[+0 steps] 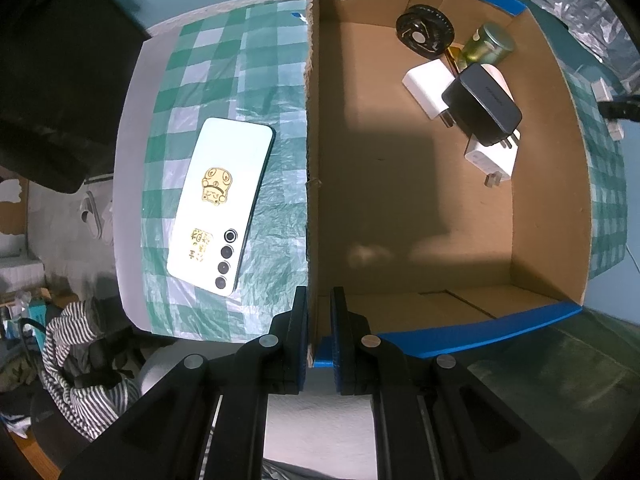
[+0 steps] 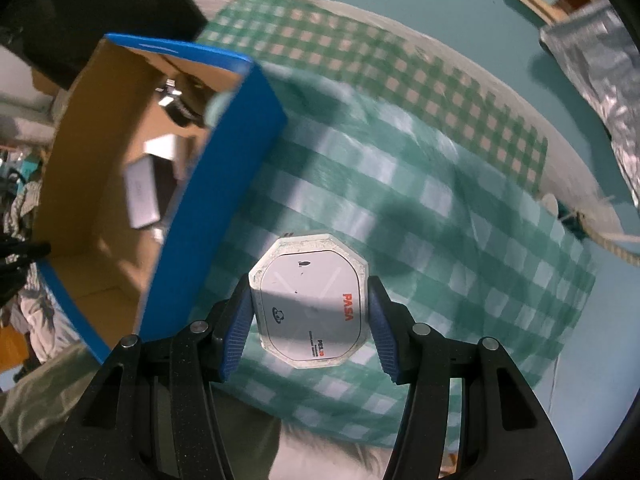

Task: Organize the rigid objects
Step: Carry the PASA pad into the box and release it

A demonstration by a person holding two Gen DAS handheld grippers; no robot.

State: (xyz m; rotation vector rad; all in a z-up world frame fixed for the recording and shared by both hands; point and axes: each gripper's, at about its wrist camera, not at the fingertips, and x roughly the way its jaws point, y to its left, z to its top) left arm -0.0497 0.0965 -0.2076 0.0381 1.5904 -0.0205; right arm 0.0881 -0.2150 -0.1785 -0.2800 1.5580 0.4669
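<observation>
Cardboard box [image 2: 216,184] lies left of my right hand-held gripper [image 2: 310,316], which clamps the white octagonal device [image 2: 310,304] above the tabletop [image 2: 440,240]; my left hand-held gripper [image 1: 320,336] pinches the box wall.

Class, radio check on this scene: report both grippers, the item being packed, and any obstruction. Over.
Left gripper shut on the box wall, steadying it. Right gripper shut on the white octagonal device, above the checked cloth beside the box. Phone not yet packed. No obstruction seen.
</observation>
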